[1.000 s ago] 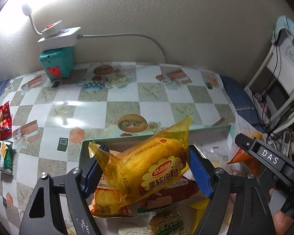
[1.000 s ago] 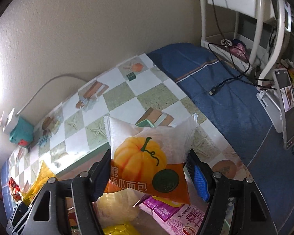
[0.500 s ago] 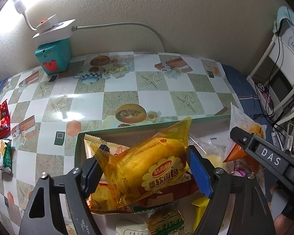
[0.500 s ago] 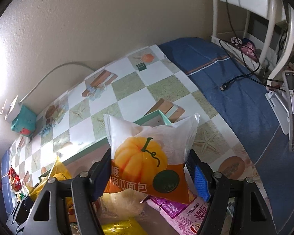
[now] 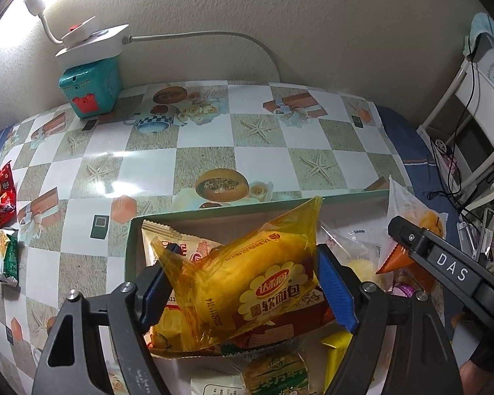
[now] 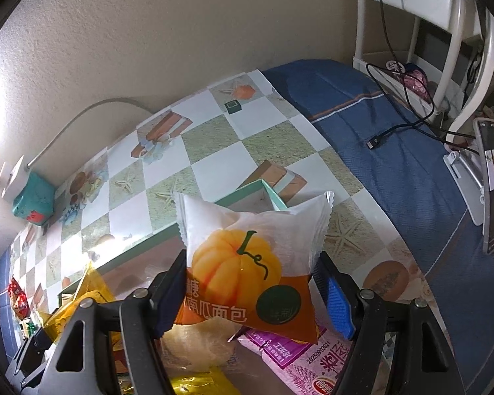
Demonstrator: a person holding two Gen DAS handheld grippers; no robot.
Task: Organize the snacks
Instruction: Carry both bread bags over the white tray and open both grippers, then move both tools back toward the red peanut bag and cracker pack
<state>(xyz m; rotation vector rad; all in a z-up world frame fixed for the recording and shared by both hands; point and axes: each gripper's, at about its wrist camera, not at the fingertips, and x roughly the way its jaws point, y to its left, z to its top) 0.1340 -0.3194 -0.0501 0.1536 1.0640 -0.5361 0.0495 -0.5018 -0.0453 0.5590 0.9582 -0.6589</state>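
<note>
My left gripper (image 5: pixel 243 286) is shut on a yellow soft-bread packet (image 5: pixel 247 279) and holds it above a green-rimmed box (image 5: pixel 247 207) with several snack packets inside. My right gripper (image 6: pixel 252 296) is shut on a white and orange pumpkin-bread packet (image 6: pixel 247 263) over the same box's right end (image 6: pixel 266 191). The right gripper (image 5: pixel 444 270) also shows in the left wrist view, with its packet (image 5: pixel 411 210) partly hidden behind it. A pink packet (image 6: pixel 309 362) lies under the pumpkin bread.
A red snack packet (image 5: pixel 0 197) and a green one (image 5: pixel 5 256) lie at the table's left edge. A teal box (image 5: pixel 89 89) with a white power strip (image 5: pixel 92 42) stands by the wall. A blue cloth with a cable (image 6: pixel 395 128) and a phone stand (image 6: pixel 477 177) lie to the right.
Both grippers have risen and pulled back a little with their packets, so more of the box and the table beyond shows. Both grips are unchanged.
</note>
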